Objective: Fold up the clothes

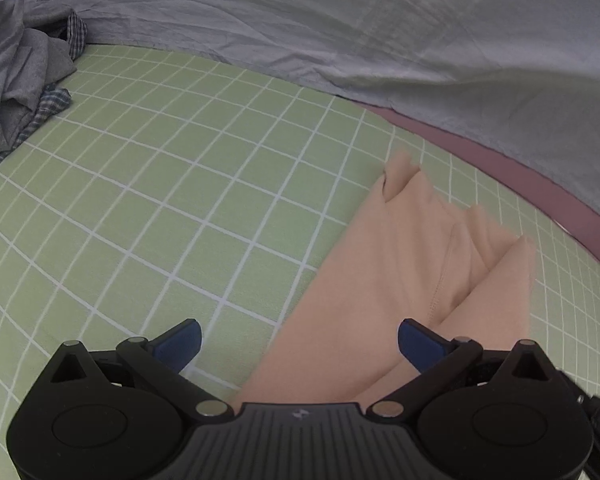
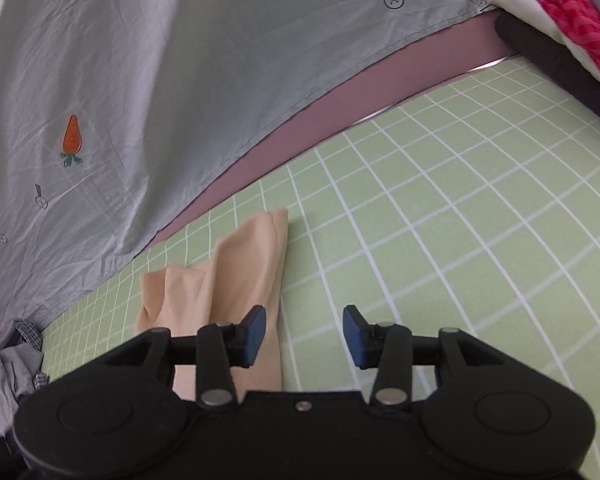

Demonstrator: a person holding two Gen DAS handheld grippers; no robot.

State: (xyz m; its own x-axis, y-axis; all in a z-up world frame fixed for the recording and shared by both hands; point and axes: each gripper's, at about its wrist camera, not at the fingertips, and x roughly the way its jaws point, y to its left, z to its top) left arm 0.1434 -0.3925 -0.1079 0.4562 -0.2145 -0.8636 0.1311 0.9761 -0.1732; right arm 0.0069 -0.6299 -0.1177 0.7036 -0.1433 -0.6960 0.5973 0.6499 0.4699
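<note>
Peach garment (image 1: 400, 280) lies folded under both parted, empty tongs (image 1: 299, 342) (image 2: 304, 330) (sheet (image 2: 180, 60) print unreadable)

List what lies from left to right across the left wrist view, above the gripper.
Heap of grey and checked clothes → bare green checked sheet → peach garment → mauve strip at the sheet's edge.

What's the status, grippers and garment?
Left gripper open, empty. Right gripper open, empty. Peach garment lies partly folded on green mat. Grey clothes pile off to far left, clear of it.
</note>
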